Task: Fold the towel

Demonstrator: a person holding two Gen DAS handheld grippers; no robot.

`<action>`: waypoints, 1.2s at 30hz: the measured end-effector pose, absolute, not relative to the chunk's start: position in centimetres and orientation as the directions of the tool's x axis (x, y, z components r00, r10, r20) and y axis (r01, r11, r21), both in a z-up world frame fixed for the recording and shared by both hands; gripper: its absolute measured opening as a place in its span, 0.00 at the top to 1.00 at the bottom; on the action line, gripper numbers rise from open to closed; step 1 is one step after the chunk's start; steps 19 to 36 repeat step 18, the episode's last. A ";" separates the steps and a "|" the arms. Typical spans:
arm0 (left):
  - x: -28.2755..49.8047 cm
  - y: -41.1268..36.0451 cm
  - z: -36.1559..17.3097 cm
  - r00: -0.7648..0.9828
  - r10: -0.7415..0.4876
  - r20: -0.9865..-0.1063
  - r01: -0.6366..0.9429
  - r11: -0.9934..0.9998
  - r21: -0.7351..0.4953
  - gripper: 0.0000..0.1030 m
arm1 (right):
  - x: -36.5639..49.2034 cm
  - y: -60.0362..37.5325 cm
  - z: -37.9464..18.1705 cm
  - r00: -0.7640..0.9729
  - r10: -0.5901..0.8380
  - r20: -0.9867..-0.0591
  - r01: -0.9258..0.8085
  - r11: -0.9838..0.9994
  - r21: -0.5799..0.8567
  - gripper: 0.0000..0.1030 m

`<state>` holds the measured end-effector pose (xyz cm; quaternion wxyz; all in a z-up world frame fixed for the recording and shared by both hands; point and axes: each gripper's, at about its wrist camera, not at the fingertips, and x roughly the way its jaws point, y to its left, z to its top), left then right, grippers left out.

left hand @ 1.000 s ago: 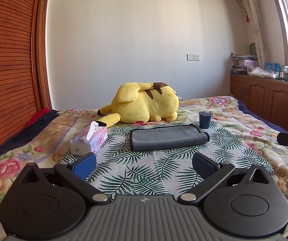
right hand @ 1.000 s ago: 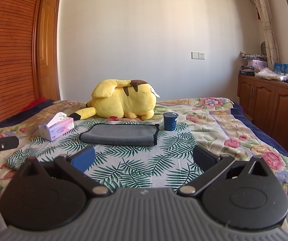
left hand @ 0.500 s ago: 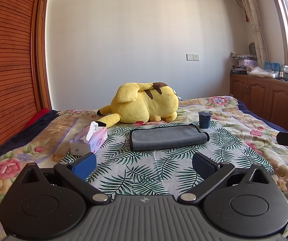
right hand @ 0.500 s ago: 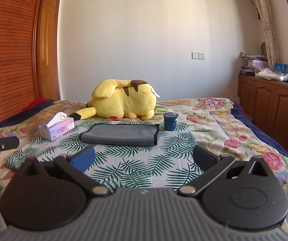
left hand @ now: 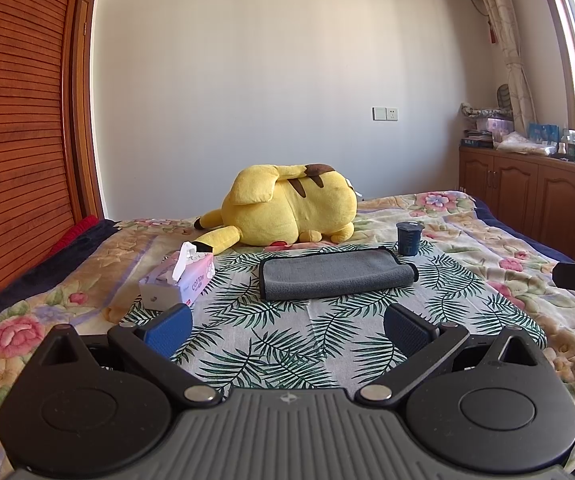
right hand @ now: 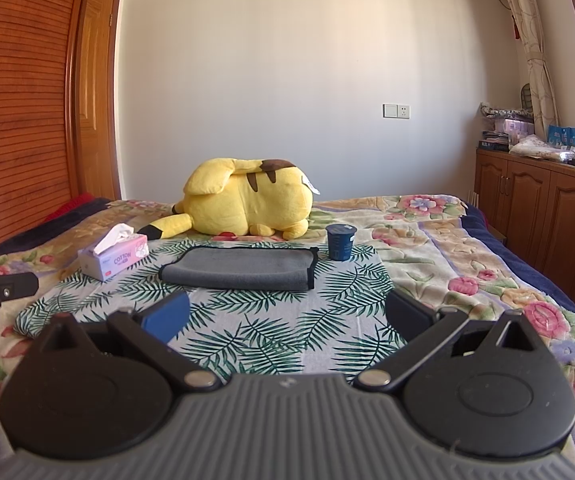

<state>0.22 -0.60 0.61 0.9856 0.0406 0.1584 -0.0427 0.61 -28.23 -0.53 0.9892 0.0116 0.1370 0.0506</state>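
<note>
My left tongs are spread wide with nothing between the blue pads, held low over the near part of the leaf-print cloth that covers the middle of the bed. My right tongs are spread just as wide and hold nothing either, over the same cloth a little further right. Each pair shows at the edge of the other's view, well apart from it.

The grey towel lies flat on the leaf-print cloth ahead of both tongs, well beyond their tips and touched by neither. It is in a long, low band running left to right, with a dark trimmed edge showing at its right end and along its left side; in the right wrist view the towel sits a bit left of centre.

Just past the towel's right end stands a small dark blue cup, upright. To the towel's left sits a pink tissue box with a white tissue sticking up. Behind the towel a yellow plush toy lies on its side on the floral bedspread, near the far wall
</note>
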 end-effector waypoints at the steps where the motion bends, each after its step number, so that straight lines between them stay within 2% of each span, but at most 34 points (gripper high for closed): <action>1: 0.2 -0.5 0.6 0.946 -0.071 -0.316 0.097 0.993 0.066 0.16 | 0.6 -28.2 -0.5 0.957 0.104 -0.270 -0.097 0.995 0.037 0.00; 36: 0.2 -0.5 0.5 0.945 -0.072 -0.318 0.098 0.993 0.067 0.16 | 0.5 -28.1 -0.4 0.957 0.106 -0.270 -0.100 0.994 0.034 0.00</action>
